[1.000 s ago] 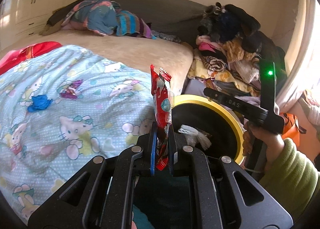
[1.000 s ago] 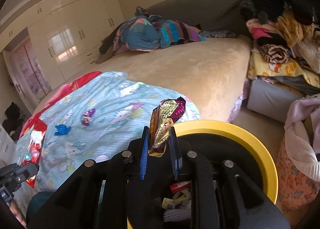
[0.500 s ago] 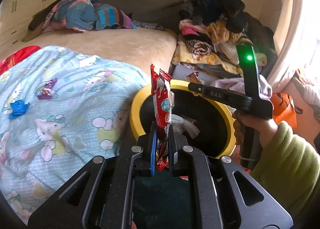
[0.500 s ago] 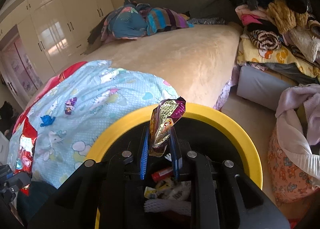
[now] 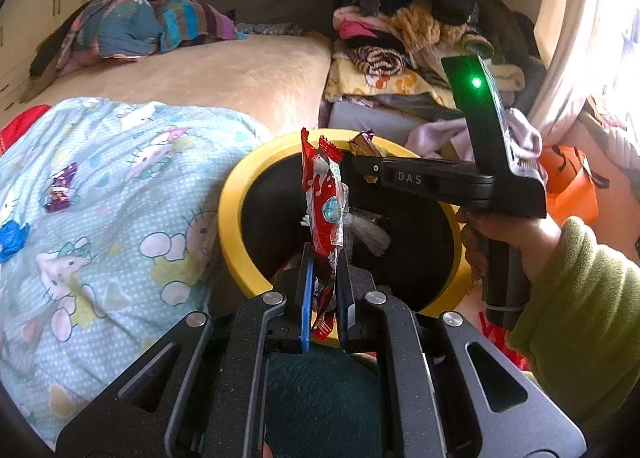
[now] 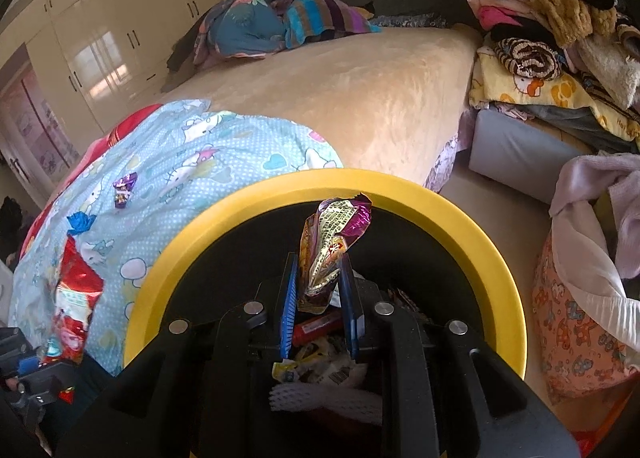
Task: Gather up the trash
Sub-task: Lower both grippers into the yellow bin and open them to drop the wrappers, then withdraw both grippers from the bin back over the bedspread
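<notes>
The right gripper [image 6: 318, 290] pinches a gold and purple wrapper [image 6: 330, 248] upright between its blue pads, directly over the open bin [image 6: 452, 214] with the yellow rim, where a red packet [image 6: 316, 328], white foam netting [image 6: 320, 398] and other scraps lie. To the left, on the blue quilt [image 6: 192, 162], lie a small purple wrapper [image 6: 125, 189] and a blue scrap [image 6: 81, 221]. At the near left edge the left gripper [image 6: 40, 374] holds a red wrapper [image 6: 74, 306].
</notes>
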Demonstrator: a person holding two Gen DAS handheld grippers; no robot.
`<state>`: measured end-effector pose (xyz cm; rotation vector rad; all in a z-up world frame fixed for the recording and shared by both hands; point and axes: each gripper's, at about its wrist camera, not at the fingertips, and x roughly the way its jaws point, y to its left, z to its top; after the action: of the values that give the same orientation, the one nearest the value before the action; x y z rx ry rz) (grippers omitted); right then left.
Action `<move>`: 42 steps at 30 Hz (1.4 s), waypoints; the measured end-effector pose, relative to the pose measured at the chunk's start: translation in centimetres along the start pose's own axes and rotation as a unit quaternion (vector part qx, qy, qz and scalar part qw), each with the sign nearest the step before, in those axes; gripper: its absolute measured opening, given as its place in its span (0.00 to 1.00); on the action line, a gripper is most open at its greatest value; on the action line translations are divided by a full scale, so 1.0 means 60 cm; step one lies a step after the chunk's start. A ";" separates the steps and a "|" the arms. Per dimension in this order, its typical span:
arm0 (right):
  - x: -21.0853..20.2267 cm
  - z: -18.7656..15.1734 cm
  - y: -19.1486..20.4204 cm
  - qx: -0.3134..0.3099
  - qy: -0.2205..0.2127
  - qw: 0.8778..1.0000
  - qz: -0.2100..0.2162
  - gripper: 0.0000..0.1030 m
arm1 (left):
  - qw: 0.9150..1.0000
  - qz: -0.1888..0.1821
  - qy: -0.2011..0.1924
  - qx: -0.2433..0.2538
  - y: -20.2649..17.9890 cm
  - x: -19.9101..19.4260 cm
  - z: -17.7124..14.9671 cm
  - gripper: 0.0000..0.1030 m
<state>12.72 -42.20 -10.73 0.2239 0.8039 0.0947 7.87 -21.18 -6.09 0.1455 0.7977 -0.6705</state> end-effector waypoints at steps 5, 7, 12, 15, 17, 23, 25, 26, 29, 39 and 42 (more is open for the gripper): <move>0.008 -0.005 -0.006 0.002 0.008 1.000 0.001 0.19 | 1.000 -0.010 0.018 -0.004 0.000 0.029 0.007 0.05; 0.010 -0.006 -0.008 0.004 0.011 1.000 0.002 0.19 | 1.000 -0.010 0.023 -0.003 -0.002 0.039 0.011 0.06; 0.009 -0.003 -0.016 0.011 0.013 1.000 0.002 0.21 | 0.999 -0.011 0.036 -0.004 0.000 0.067 0.021 0.06; 0.004 0.000 -0.025 0.024 0.011 1.000 0.009 0.22 | 0.999 -0.012 0.043 -0.007 0.003 0.080 0.030 0.07; 0.002 0.002 -0.028 0.032 0.011 0.999 0.016 0.34 | 0.999 -0.006 0.043 -0.006 0.004 0.084 0.036 0.12; -0.018 0.014 -0.045 0.063 -0.004 0.998 0.022 0.53 | 1.000 0.000 0.013 -0.027 0.018 0.063 0.045 0.59; -0.029 0.020 -0.048 0.078 -0.016 0.996 0.034 0.54 | 0.999 0.010 0.005 -0.035 0.025 0.054 0.047 0.68; -0.034 0.023 -0.047 0.083 -0.020 0.996 0.037 0.56 | 0.999 0.017 0.000 -0.039 0.029 0.047 0.048 0.83; -0.049 0.033 -0.036 0.080 -0.038 0.995 0.035 0.67 | 0.998 0.030 -0.023 -0.056 0.042 0.020 0.050 0.90; -0.079 0.057 0.049 0.018 -0.071 0.997 0.037 0.84 | 0.989 0.086 -0.059 -0.106 0.097 -0.050 0.046 0.90; -0.081 0.060 0.076 0.003 -0.075 0.996 0.044 0.86 | 0.986 0.093 -0.067 -0.118 0.114 -0.066 0.042 0.90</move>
<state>11.96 -39.14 -3.81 0.2688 0.6442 0.1564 11.55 -14.76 -2.35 -0.0401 0.7186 -0.4014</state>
